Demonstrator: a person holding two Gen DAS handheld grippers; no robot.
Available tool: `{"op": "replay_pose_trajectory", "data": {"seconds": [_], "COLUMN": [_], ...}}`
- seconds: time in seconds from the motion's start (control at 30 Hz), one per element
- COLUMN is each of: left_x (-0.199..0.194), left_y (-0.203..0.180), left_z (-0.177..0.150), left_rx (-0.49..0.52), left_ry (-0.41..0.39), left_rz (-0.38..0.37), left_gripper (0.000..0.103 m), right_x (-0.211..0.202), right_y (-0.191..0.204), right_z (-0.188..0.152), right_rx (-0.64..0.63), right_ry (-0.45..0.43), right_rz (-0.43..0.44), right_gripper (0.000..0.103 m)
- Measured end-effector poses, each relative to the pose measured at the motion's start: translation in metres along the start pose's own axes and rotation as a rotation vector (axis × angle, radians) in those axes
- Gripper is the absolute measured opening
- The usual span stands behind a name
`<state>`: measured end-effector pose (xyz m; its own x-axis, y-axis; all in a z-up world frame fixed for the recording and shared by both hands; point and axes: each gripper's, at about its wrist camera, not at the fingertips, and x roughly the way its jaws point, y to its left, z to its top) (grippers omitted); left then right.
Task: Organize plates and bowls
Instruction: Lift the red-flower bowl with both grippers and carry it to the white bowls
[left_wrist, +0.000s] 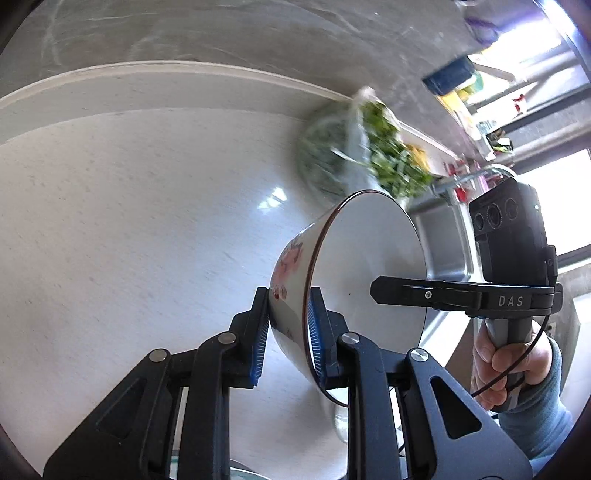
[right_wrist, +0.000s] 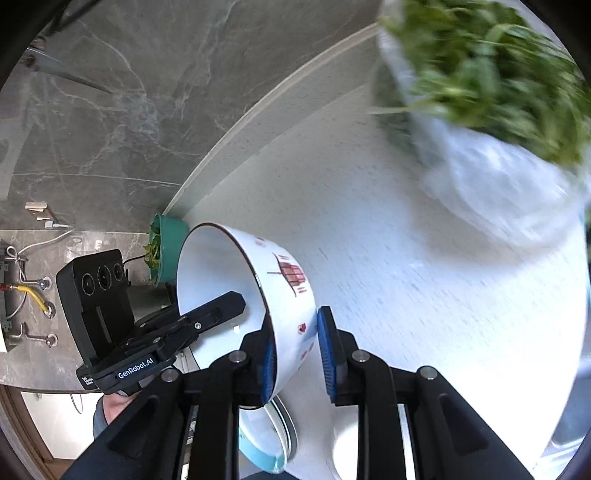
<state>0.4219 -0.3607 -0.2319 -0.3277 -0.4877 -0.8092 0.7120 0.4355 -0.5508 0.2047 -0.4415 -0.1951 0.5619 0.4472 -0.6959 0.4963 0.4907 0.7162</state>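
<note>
In the left wrist view, a white bowl (left_wrist: 354, 280) with red floral print is seen at centre right, tilted on its side above the pale countertop (left_wrist: 129, 221); its wall is clamped by the left gripper (left_wrist: 288, 332), while the opposite rim is pinched by the right gripper (left_wrist: 380, 291). Bagged greens (left_wrist: 369, 155) are blurred at upper right.

In the right wrist view, the bowl (right_wrist: 258, 295) sits at lower centre, gripped by the right gripper (right_wrist: 295, 354) and, from the left of the frame, by the left gripper (right_wrist: 229, 306). Stacked dishes (right_wrist: 273, 439) are glimpsed beneath.

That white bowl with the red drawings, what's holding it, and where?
Both grippers hold the bowl by its rim, on opposite sides: the left gripper and the right gripper, each with one finger inside, one outside.
</note>
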Motion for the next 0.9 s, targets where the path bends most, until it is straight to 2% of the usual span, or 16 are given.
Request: {"op": "replay_pose_trajectory", "data": {"seconds": [0.27,0.5,0.9], "left_x": [0.008,0.012,0.045], "left_y": [-0.051,-0.077,-0.097], "left_z": [-0.046,-0.073,-0.116], "left_rx": [0.012,0.012,0.014], "left_ry": [0.028,0.043,0.083], "left_rz": [-0.022,-0.033,0.012], "left_gripper": [0.018,0.019,0.019], "right_x": [-0.036,-0.06,-0.051], "right_y": [-0.015,-0.033,-0.065], "right_z": [-0.039,-0.064,-0.094], "right_rx": [0.005,0.014,0.061], "right_ry": [0.003,0.005,0.039], "right_rz": [-0.009,0.0,-0.003], "right_gripper": [0.025,0.025,0.025]}}
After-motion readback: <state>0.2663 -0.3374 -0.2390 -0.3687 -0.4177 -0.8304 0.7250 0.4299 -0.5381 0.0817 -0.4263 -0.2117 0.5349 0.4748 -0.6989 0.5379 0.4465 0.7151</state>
